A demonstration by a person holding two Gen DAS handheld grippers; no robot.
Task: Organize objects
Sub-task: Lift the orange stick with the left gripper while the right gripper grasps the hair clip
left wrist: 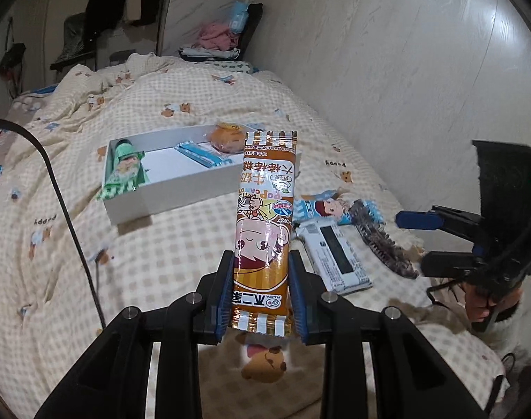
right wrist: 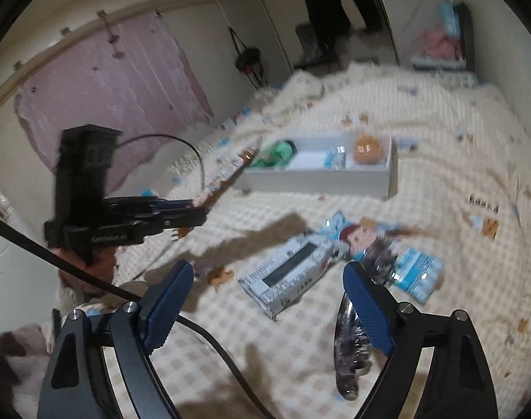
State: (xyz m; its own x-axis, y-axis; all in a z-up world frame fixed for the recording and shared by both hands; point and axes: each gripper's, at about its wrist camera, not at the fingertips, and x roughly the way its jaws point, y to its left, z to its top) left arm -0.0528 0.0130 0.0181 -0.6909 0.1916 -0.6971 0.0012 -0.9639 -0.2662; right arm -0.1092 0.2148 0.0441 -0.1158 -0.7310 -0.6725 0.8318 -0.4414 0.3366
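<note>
My left gripper (left wrist: 262,262) is shut on a long brown-and-orange pop candy packet (left wrist: 263,223) and holds it above the bed. It also shows in the right wrist view (right wrist: 195,206), at the left, with the packet (right wrist: 230,174) sticking out. A white box (left wrist: 195,174) lies ahead with a green packet (left wrist: 124,171), a blue packet (left wrist: 202,153) and an orange snack (left wrist: 227,138) in it. My right gripper (right wrist: 265,289) is open and empty above a white-and-black packet (right wrist: 286,272). It appears at the right of the left wrist view (left wrist: 422,241).
On the checked bedspread (left wrist: 161,262) lie a white packet (left wrist: 335,258), a blue cartoon packet (left wrist: 331,207) and a dark clear-wrapped packet (left wrist: 384,241). A black cable (left wrist: 63,209) crosses the left. A wall runs along the right; clothes pile at the bed's far end.
</note>
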